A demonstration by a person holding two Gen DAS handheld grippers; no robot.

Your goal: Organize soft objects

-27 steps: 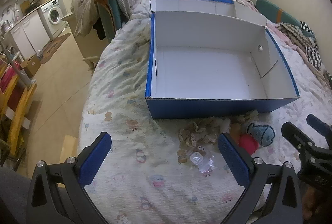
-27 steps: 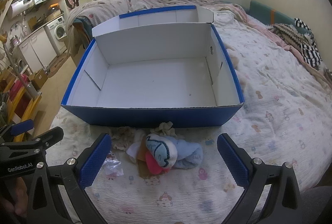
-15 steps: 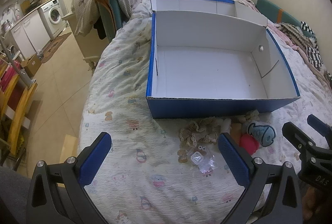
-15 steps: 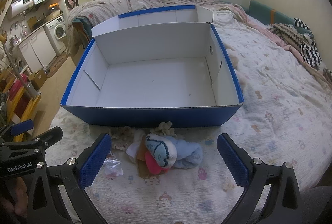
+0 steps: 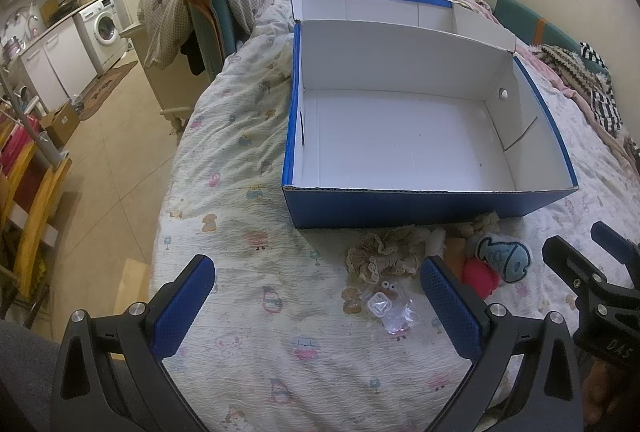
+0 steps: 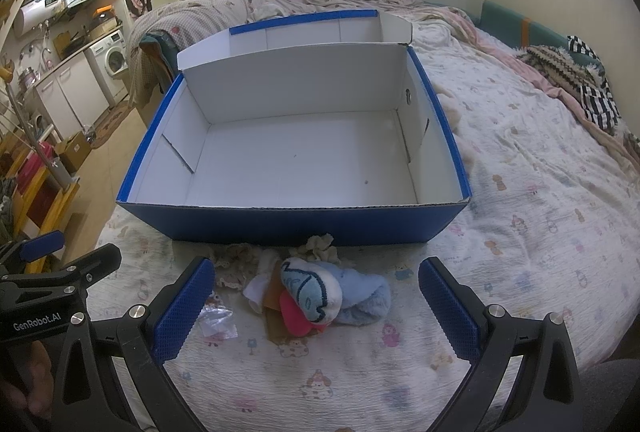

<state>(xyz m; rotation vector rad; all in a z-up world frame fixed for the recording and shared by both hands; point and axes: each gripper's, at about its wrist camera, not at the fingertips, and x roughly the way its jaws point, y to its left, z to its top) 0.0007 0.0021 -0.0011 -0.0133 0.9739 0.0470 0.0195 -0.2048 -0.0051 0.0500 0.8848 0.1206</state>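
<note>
Nothing has moved: your left tongs [image 5: 316, 308] and right tongs [image 6: 316, 308] hang wide open, empty. Between the right fingers lies the plush [image 6: 332, 294]: light, squashy; pinch its thick middle.

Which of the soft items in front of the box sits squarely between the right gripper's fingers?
The blue plush fish, with a pink patch and stitched face. The beige lace scrunchie lies off to its left, behind the right gripper's left finger.
</note>
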